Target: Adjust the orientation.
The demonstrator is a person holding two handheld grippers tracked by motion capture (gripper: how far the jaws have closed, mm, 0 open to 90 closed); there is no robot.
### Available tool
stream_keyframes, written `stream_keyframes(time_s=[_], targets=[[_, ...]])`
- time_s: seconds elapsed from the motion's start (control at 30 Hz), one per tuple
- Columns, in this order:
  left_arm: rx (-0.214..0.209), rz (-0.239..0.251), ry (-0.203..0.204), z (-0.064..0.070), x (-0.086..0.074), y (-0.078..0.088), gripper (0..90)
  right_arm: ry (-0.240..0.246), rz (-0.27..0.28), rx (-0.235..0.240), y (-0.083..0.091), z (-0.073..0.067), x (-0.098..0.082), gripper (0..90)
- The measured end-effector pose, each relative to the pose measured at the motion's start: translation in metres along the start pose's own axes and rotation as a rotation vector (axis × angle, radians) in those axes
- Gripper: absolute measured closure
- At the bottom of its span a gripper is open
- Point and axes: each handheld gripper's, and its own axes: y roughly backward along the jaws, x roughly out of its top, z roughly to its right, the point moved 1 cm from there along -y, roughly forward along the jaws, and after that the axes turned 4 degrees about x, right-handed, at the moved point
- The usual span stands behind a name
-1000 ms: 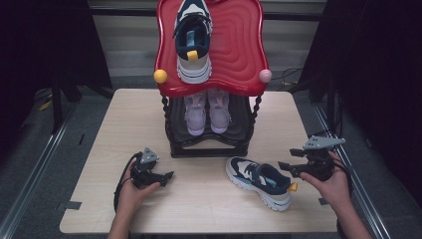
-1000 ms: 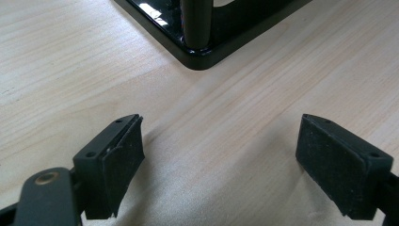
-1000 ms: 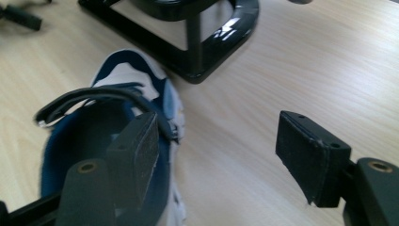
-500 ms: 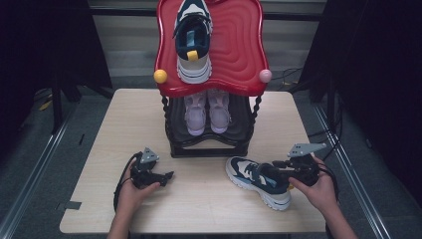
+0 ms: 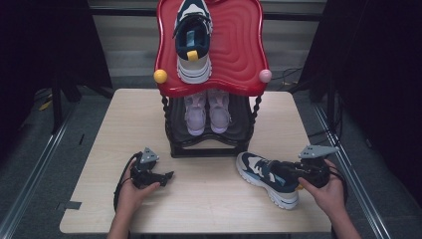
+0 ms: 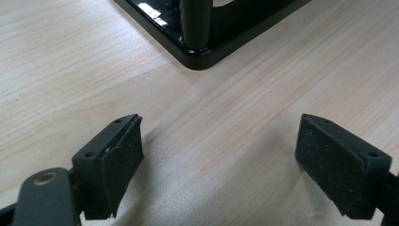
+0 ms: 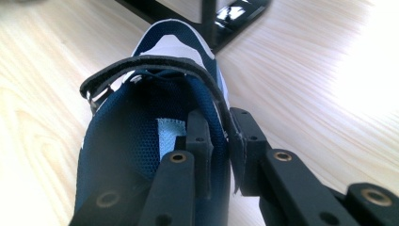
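A navy and white sneaker [image 5: 263,174] lies on the table, toe pointing toward the rack. My right gripper [image 5: 294,174] is at its heel end. Its jaws have just been closing, and in the right gripper view they are shut on the sneaker's [image 7: 136,155] side wall, one jaw inside the opening and one outside; the gripper [image 7: 221,141] reaches in from the heel. My left gripper [image 5: 166,175] rests low on the table at the front left, open, with bare wood between its jaws [image 6: 219,155].
A two-level shoe rack stands mid-table: its red wavy top [image 5: 239,50] carries a matching navy sneaker [image 5: 193,40], and its black lower shelf [image 5: 209,144] holds a pale pink pair [image 5: 206,112]. The rack's black base corner [image 6: 202,47] lies just ahead of the left gripper.
The right hand has shifted left to the sneaker's heel, and its jaws have closed on the shoe's wall. The left hand and the sneaker have stayed where they were.
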Motion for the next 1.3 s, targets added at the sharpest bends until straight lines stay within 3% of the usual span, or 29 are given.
stream_keyframes(time_s=[0.17,0.6,0.73,0.9,1.07,1.23,1.3], targets=[[0.002,0.0,-0.005,0.0,0.0,0.0,14.9,-0.034,0.014,-0.03,0.008,0.008,-0.002,79.1],[0.0,0.0,0.0,0.0,0.0,0.0,14.9,-0.063,0.018,-0.071,0.018,0.021,-0.007,79.7],[0.0,0.0,0.0,0.0,0.0,0.0,14.9,-0.089,0.03,-0.12,0.02,0.027,-0.005,79.8],[0.001,-0.001,-0.001,0.0,0.0,0.0,14.9,-0.115,0.029,-0.143,0.013,0.037,0.001,80.0],[-0.001,0.0,-0.003,0.0,0.0,0.0,14.9,-0.161,0.031,-0.186,-0.005,0.042,0.009,79.3],[0.003,0.0,-0.008,-0.001,0.0,0.0,14.9,-0.188,0.057,-0.154,-0.012,0.039,0.006,74.2],[0.004,-0.001,-0.008,-0.001,0.0,0.0,14.9,-0.194,0.059,-0.144,-0.01,0.038,0.005,66.5]])
